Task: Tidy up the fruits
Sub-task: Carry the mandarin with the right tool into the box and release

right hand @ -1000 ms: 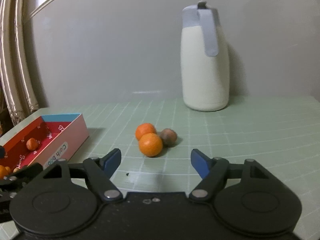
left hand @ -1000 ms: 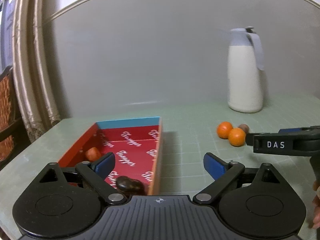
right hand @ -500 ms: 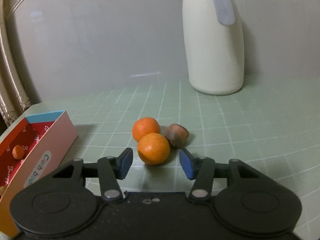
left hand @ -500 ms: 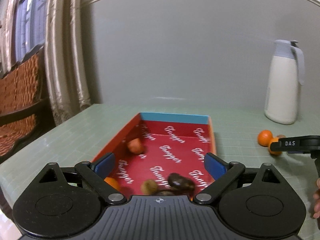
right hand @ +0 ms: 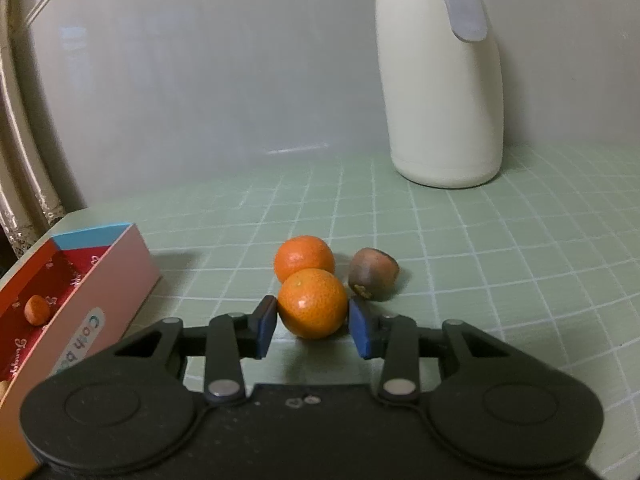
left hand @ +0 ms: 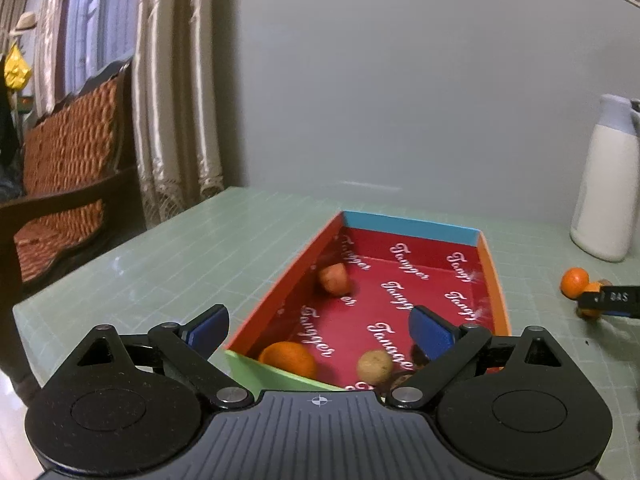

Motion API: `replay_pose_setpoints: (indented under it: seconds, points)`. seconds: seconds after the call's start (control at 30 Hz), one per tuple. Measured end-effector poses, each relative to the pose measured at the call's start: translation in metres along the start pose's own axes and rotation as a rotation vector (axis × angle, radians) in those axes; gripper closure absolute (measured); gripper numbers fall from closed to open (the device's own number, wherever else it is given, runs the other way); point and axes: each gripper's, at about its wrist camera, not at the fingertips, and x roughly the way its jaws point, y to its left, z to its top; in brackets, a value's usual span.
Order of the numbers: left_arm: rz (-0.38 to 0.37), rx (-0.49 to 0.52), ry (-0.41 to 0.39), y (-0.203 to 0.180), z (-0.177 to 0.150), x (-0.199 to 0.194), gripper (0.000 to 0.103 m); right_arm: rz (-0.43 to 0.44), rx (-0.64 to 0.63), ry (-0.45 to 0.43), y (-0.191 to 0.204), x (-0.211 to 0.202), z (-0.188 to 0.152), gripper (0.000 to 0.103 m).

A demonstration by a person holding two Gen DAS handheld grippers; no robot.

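Note:
Two oranges and a brown fruit [right hand: 374, 274] lie together on the green grid mat. My right gripper [right hand: 312, 322] is low over the mat with its jaws closing. Its blue pads touch both sides of the near orange [right hand: 312, 304], which rests on the mat; the far orange [right hand: 304, 258] sits just behind. The red box [left hand: 408, 228] holds an orange [left hand: 290, 360], a tan fruit [left hand: 374, 366], a small reddish fruit [left hand: 334, 278] and a dark one partly hidden. My left gripper [left hand: 318, 324] hovers open over the box's near end, holding nothing.
A white jug [right hand: 444, 100] with a grey lid stands at the back of the mat by the wall. The box's pink side [right hand: 100, 280] lies left of the oranges. A wicker chair [left hand: 68, 168] and curtains [left hand: 176, 100] stand beyond the table's left edge.
My right gripper moved forward to the near orange and its jaws narrowed from wide apart to touching it. My left gripper shifted along the box toward its near end, still open.

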Motion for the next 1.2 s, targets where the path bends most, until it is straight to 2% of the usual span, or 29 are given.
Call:
replay_pose_setpoints:
  seconds: [0.2,0.43,0.77,1.2]
  points:
    - [0.029,-0.025,0.006,0.012,-0.001,0.002,0.007,0.035,-0.054,-0.035,0.019,-0.017,-0.001,0.065]
    - [0.07,-0.054,0.021,0.03,-0.003,0.004,0.007,0.121,-0.108,-0.068,0.049,-0.04,-0.002,0.065]
    - [0.112,-0.105,0.059,0.062,-0.009,0.008,0.007,0.223,-0.198,-0.079,0.104,-0.062,-0.009,0.065]
    - [0.124,-0.166,0.064,0.092,-0.012,0.006,0.007,0.281,-0.291,-0.062,0.157,-0.076,-0.019,0.065]
